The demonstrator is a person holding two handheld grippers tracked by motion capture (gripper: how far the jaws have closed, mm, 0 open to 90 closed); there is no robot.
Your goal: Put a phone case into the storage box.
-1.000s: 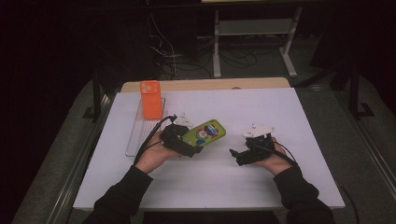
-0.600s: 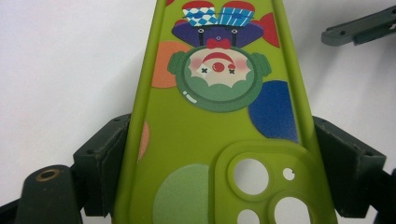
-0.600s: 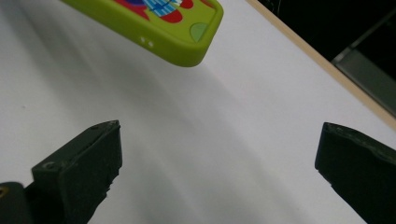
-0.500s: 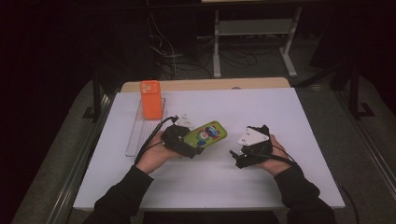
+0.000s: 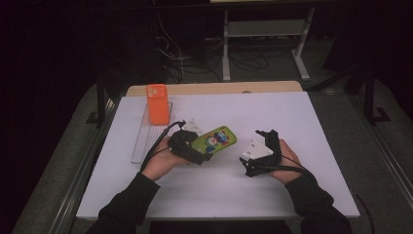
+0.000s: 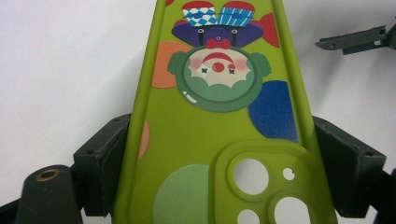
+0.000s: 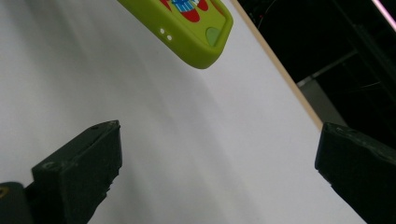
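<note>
The green soft-rubber phone case with a cartoon clown print point(image 5: 215, 141) sits near the middle of the white table top, its long axis slanting up to the right in the high view, printed back facing up. In the left gripper view the phone case point(image 6: 219, 116) shows a clown face in a green ruff under a blue checked hat, with orange, blue, red and pale green spots around it, and a raised camera block with round cut-outs at its near end. Both long edges are clamped there. Its far corner point(image 7: 196, 32) hangs clear above the table.
</note>
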